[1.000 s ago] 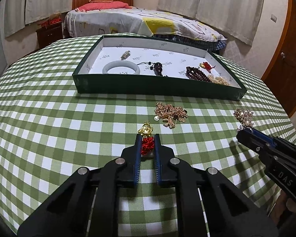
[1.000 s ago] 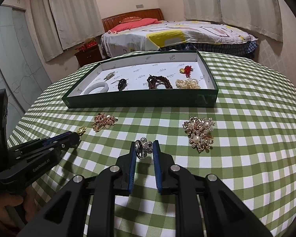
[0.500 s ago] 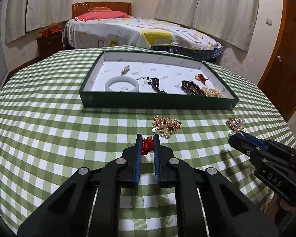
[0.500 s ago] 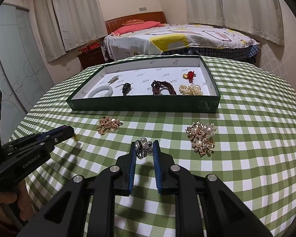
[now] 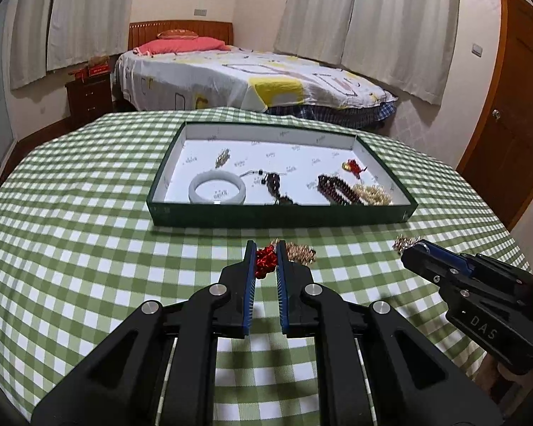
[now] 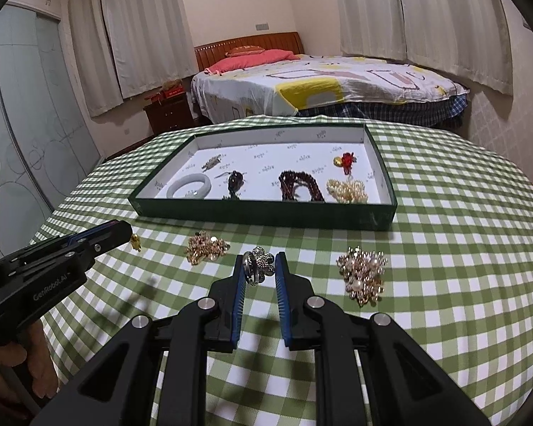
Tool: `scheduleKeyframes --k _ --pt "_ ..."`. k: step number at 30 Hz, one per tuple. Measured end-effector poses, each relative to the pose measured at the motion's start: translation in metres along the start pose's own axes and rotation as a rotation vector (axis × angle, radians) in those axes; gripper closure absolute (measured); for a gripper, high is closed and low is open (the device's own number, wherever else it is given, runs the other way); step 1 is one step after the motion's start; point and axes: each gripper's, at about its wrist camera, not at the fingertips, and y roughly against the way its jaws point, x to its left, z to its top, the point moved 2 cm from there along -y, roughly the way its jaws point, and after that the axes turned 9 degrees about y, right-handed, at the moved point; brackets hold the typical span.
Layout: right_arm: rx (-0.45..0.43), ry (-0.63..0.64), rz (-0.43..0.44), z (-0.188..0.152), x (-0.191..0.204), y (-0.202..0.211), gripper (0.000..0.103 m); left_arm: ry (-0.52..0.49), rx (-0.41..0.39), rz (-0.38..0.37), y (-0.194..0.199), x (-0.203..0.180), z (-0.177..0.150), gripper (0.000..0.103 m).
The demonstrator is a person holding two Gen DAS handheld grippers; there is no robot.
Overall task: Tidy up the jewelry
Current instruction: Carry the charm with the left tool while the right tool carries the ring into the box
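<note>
My left gripper (image 5: pixel 265 261) is shut on a red and gold charm (image 5: pixel 265 262) and holds it above the checked tablecloth, in front of the green jewelry tray (image 5: pixel 280 215). My right gripper (image 6: pixel 260 269) is shut on a silver flower ring (image 6: pixel 257 269), also lifted off the cloth. The tray (image 6: pixel 266 216) holds a white bangle (image 5: pixel 217 188), dark beads (image 5: pixel 334 189), pearls (image 6: pixel 347 190) and a red charm (image 6: pixel 345 160). A gold chain cluster (image 6: pixel 206 247) and a pearl brooch (image 6: pixel 364 273) lie on the cloth before the tray.
The round table has a green checked cloth (image 5: pixel 71 230). A bed (image 5: pixel 252 78) stands behind it, a wooden door (image 5: pixel 515 124) to the right and a nightstand (image 5: pixel 89 96) to the left. The gold part of the charm (image 6: pixel 135 241) hangs at the left gripper's tip.
Both grippers have risen off the cloth with their pieces, so the table looks farther below. The left gripper lifted the charm up and toward the tray. The right gripper keeps hold of the ring.
</note>
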Motion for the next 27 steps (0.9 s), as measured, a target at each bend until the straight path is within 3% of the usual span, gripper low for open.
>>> scheduleKeyframes --k 16,21,27 --pt "-0.116 0.049 -0.033 0.075 -0.015 -0.011 0.086 -0.026 -0.113 -0.058 -0.011 -0.019 0.067 0.092" --pt "-0.136 0.054 -0.043 0.100 -0.025 -0.031 0.086 -0.052 -0.146 -0.060 -0.030 -0.028 0.095 0.092" --pt "-0.130 0.052 -0.069 0.120 -0.040 -0.064 0.086 -0.052 -0.133 -0.034 -0.073 -0.031 0.117 0.092"
